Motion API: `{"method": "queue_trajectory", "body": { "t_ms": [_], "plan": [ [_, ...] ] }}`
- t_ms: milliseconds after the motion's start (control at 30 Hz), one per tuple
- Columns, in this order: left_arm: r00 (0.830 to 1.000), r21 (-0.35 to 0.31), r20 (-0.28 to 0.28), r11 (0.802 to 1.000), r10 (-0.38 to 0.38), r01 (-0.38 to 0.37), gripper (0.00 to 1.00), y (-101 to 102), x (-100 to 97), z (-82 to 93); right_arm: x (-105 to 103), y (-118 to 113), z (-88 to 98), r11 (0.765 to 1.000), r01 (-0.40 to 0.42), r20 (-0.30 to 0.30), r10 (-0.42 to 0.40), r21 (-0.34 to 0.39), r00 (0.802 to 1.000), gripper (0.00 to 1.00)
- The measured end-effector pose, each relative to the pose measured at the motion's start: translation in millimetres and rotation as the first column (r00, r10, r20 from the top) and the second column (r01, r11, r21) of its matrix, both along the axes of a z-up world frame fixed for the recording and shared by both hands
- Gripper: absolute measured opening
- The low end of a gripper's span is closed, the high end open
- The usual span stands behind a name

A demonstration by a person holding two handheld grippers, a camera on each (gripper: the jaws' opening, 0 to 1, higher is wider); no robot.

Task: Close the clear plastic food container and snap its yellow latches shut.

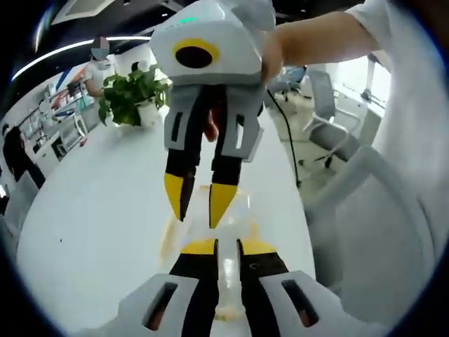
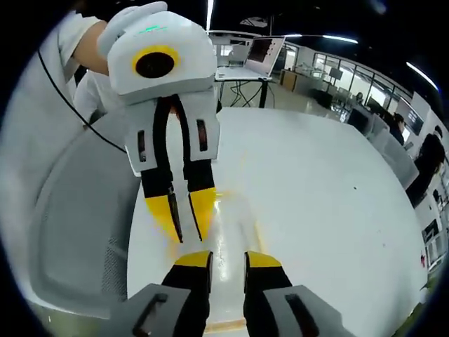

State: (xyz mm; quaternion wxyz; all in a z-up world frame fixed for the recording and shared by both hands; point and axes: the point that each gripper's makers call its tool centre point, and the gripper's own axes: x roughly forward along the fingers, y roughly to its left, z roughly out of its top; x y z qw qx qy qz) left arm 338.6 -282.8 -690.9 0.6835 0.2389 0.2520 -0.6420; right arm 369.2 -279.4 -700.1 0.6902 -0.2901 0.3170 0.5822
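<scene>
Two handheld grippers meet over one clear plastic food container (image 1: 223,232) lying on a white table (image 1: 98,210), with one potted plant (image 1: 135,95) at the far end. In the left gripper view, the left gripper (image 1: 226,247) shows jaws parted by a narrow gap directly above the container. Facing it, the right gripper (image 1: 203,205) likewise has yellow tips slightly apart, gripping nothing, poised above the lid.

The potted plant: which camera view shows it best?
The left gripper view: the potted plant stands far up the white table, leaves and white pot plain to see. The right gripper view faces the opposite way, toward a laptop.
</scene>
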Motion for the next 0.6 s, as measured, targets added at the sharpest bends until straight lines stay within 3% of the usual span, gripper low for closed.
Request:
{"method": "queue_trajectory", "body": {
  "t_ms": [400,467,567,600],
  "plan": [
    [1.000,0.015,-0.004,1.000,-0.027,0.027,0.10,-7.1,-5.2,-9.9,7.4,2.1,-12.4,1.000,-0.011,-0.017,0.011,-0.026,1.000,0.19],
    [0.999,-0.022,-0.038,1.000,-0.006,0.005,0.11,-11.5,-5.2,-6.6,8.1,1.4,-15.2,0.999,-0.008,-0.028,0.007,-0.031,1.000,0.20],
    [1.000,0.017,-0.004,0.999,-0.031,0.031,0.12,-9.9,-5.9,-13.6,9.3,0.6,-17.0,0.999,-0.012,-0.024,0.011,-0.038,1.000,0.20],
    [0.999,-0.012,-0.025,1.000,-0.019,0.019,0.13,-13.4,-7.0,-10.7,10.5,0.5,-17.6,0.999,-0.007,-0.028,0.006,-0.041,1.000,0.22]
  ]
}}
